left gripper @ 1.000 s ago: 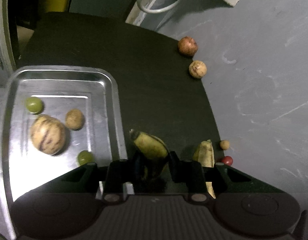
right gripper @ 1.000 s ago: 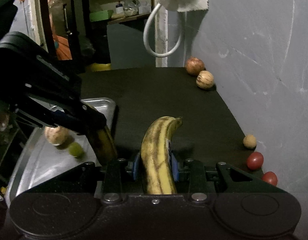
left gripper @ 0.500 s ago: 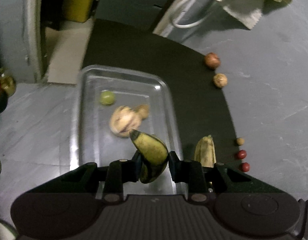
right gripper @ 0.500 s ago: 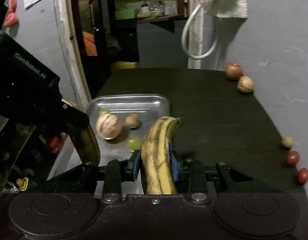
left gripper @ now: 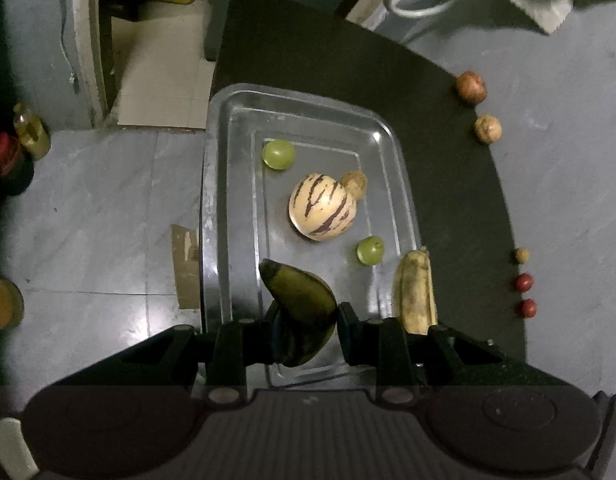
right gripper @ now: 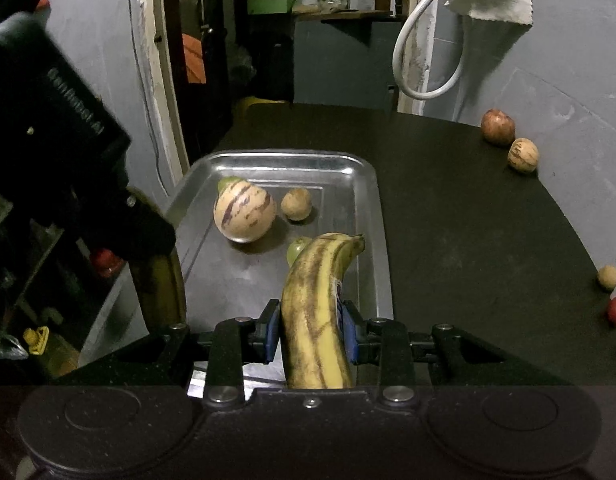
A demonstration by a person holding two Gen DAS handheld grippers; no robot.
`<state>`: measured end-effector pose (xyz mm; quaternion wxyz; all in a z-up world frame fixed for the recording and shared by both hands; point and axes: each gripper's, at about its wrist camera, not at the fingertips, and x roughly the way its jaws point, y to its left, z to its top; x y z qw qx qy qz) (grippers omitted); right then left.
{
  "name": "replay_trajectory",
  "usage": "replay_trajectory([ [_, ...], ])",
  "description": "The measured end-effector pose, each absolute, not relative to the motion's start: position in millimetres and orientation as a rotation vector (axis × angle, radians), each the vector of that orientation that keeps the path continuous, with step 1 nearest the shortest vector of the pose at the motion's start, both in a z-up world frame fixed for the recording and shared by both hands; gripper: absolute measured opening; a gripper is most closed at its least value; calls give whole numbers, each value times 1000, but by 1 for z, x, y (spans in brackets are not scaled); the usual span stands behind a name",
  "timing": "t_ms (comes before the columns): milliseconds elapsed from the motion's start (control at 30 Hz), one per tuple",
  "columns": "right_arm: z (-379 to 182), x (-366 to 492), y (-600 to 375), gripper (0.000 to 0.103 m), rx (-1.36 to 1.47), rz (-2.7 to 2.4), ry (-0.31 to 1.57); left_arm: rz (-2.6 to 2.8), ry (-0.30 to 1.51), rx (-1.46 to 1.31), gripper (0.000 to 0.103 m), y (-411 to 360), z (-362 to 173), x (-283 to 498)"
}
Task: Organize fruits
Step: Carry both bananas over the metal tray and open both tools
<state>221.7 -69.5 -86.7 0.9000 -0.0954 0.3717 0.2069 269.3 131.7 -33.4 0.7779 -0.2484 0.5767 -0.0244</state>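
Note:
My left gripper (left gripper: 304, 320) is shut on a dark, greenish banana (left gripper: 300, 300) and holds it above the near end of the metal tray (left gripper: 236, 200). My right gripper (right gripper: 309, 328) is shut on a yellow, brown-streaked banana (right gripper: 315, 300) over the tray's near right part (right gripper: 367, 216). That banana's tip (left gripper: 413, 292) shows beside the left gripper. In the tray lie a striped melon (left gripper: 321, 206), a small brown fruit (left gripper: 353, 184) and two green fruits (left gripper: 278, 154) (left gripper: 370, 250). In the right wrist view the left gripper's body (right gripper: 68, 160) fills the left side, with its dark banana (right gripper: 160, 288) hanging below.
On the dark tabletop (left gripper: 447, 200), along the wall, lie a reddish fruit (left gripper: 471, 87), a striped fruit (left gripper: 487, 129), a small tan one (left gripper: 521, 255) and two red ones (left gripper: 523, 282). The floor (left gripper: 88, 220) drops away left of the tray. A white hose (right gripper: 423, 60) and cloth hang behind.
Both grippers have carried their bananas leftward, from over the dark tabletop to over the tray. The tray's fruits have stayed put.

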Motion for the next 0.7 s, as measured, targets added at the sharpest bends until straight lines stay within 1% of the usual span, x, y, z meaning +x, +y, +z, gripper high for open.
replay_trajectory([
  [367, -102, 223, -67, 33, -229, 410, 785, -69, 1294, -450, 31, 116, -52, 305],
  [700, -106, 222, -64, 34, -254, 413, 778, -49, 1288, -401, 32, 107, -59, 312],
])
